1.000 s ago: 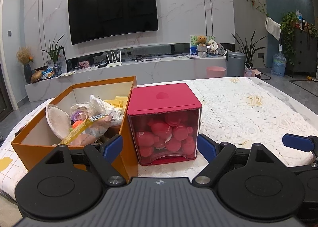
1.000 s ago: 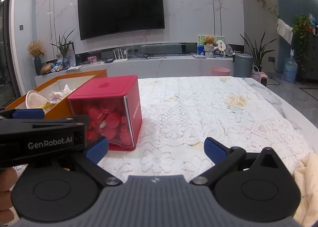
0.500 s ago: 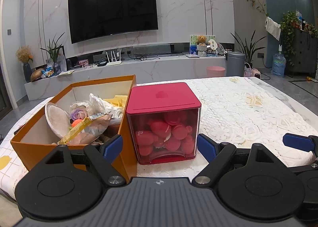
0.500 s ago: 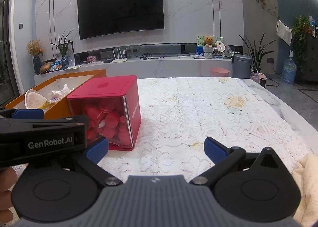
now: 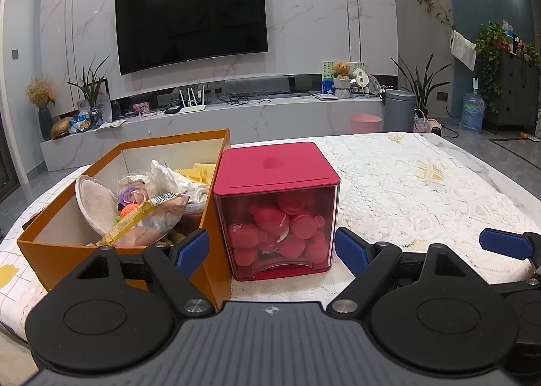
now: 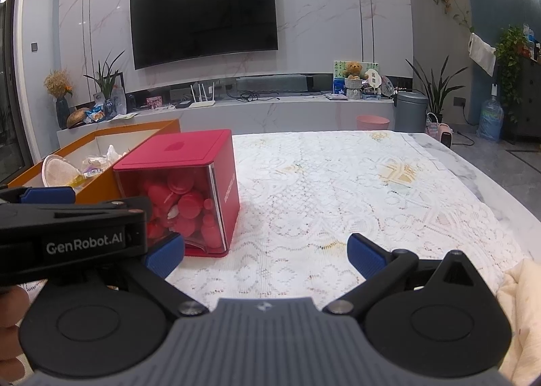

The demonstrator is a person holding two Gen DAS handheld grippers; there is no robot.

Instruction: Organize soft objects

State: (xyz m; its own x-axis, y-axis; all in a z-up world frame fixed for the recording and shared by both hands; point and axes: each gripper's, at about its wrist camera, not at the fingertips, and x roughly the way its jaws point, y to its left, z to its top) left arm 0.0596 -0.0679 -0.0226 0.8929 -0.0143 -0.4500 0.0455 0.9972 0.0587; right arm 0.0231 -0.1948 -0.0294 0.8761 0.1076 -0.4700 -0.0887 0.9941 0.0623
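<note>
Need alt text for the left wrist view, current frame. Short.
The open left gripper points at a red-lidded clear box full of red rounded pieces, standing on a lace-covered table. Close against the box's left side is an open orange box holding mixed soft items and wrappers. A living room with a wall-mounted TV lies behind.

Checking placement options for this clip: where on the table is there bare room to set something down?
The lace tablecloth lies bare right of the red container, out to the table's far and right edges. The orange box is crowded with soft items and touches the container's left side. Both grippers, left and right, are open and empty.
</note>
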